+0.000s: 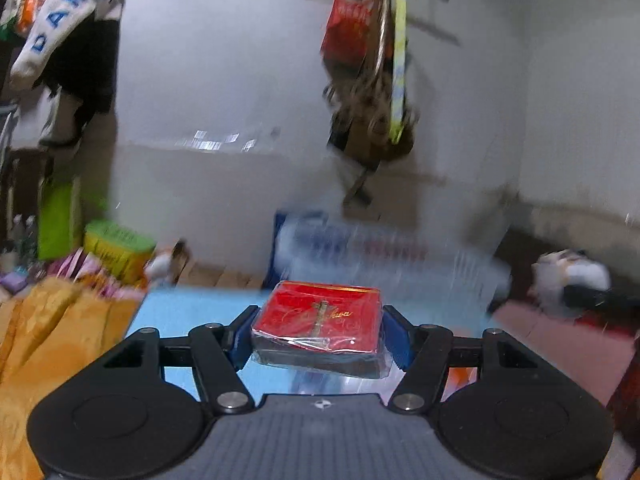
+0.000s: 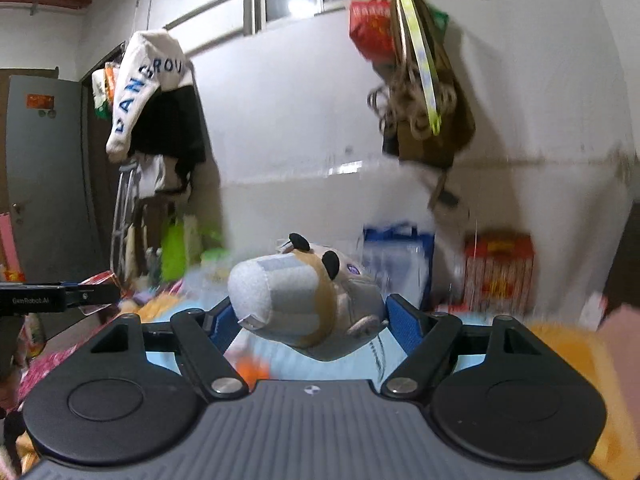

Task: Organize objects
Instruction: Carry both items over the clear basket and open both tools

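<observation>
Above the light-blue mat (image 1: 180,312), I've got both grippers loaded: right gripper (image 2: 310,312) w/ blue pads pinching a grey-and-tan plush toy (image 2: 304,304) lying sideways, off the surface. Left gripper (image 1: 318,334) jaws clamped on a red cellophane-wrapped box (image 1: 320,320), held flat, gold print up.

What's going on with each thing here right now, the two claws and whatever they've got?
Left gripper: shut on the red box, lifted above the blue surface.
Red box: wrapped in clear film, lying flat between the fingers.
Right gripper: shut on the plush toy, held up in the air.
Plush toy: squeezed, lying sideways.
</observation>
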A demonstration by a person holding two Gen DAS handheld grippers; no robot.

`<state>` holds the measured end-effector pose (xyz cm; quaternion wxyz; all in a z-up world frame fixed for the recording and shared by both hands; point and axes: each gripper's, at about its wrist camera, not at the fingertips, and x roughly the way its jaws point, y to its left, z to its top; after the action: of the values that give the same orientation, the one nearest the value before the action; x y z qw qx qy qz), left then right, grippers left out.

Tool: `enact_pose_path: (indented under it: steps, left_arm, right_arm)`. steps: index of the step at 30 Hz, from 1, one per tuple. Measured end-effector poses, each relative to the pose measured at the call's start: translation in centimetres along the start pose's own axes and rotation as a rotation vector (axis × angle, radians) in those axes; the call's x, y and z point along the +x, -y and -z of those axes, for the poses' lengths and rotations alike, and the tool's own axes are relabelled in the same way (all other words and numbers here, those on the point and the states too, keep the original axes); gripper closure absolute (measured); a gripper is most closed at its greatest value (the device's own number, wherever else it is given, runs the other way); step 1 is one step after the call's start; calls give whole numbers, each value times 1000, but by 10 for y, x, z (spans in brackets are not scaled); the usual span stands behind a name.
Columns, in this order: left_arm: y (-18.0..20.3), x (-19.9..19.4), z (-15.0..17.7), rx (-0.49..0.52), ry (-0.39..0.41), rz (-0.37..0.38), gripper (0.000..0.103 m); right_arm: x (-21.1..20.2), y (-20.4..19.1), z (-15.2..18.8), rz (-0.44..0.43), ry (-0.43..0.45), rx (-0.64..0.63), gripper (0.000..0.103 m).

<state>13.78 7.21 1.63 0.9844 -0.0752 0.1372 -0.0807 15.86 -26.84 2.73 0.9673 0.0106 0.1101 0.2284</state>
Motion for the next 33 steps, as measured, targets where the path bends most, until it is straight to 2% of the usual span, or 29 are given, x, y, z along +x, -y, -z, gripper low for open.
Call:
enact_pose_path:
  steps: [2, 5, 7, 10, 11, 12, 14, 16, 18, 20, 21, 24, 27, 29, 30, 33]
  left_arm:
    - [9, 24, -36, -22, 4, 3, 35]
    - [19, 81, -71, -44, -79, 11, 35]
    - [22, 120, -78, -62, -140, -7, 35]
    - [18, 155, -69, -113, -179, -11, 35]
    - [17, 162, -63, -111, -186, -8, 30]
    - [17, 166, -59, -104, -177, -13, 16]
    - [16, 161, -56, -90, -139, -37, 0]
    - [18, 147, -57, -54, -87, -34, 0]
    - [19, 127, -58, -46, -55, -30, 0]
    - [22, 101, -52, -35, -45, 8, 0]
    - [23, 91, -44, -34, -67, 19, 0]
    - [31, 63, -7, -23, -120, 19, 0]
    - [35, 48, 21, 13, -169, 8, 0]
    - [31, 42, 27, 16, -179, -17, 0]
    - [27, 39, 28, 9, -179, -37, 0]
    - [10, 36, 29, -45, -198, -98, 0]
  right_arm:
    - [30, 3, -24, 19, -29, -44, 24]
    - [80, 12, -36, 59, -90, -64, 24]
    - [104, 19, -31, 53, -131, -70, 24]
    - [133, 28, -17, 64, -181, -72, 20]
    - [139, 30, -12, 68, -187, -75, 19]
    - [140, 30, -10, 72, -183, -78, 16]
    - [131, 30, -8, 64, -149, -52, 2]
    - [110, 29, -9, 29, -82, -9, 0]
    - [81, 23, -9, 33, -55, 20, 0]
    - [42, 12, 6, 43, -22, 88, 0]
    - [31, 11, 12, 37, -14, 133, 0]
    - [0, -5, 43, -7, -90, 188, 0]
    - [-7, -27, 64, -41, -181, 143, 0]
    - [3, -40, 72, -53, -237, 90, 1]
    - [11, -45, 73, -44, -261, 63, 3]
    - [32, -50, 81, -40, -338, 69, 20]
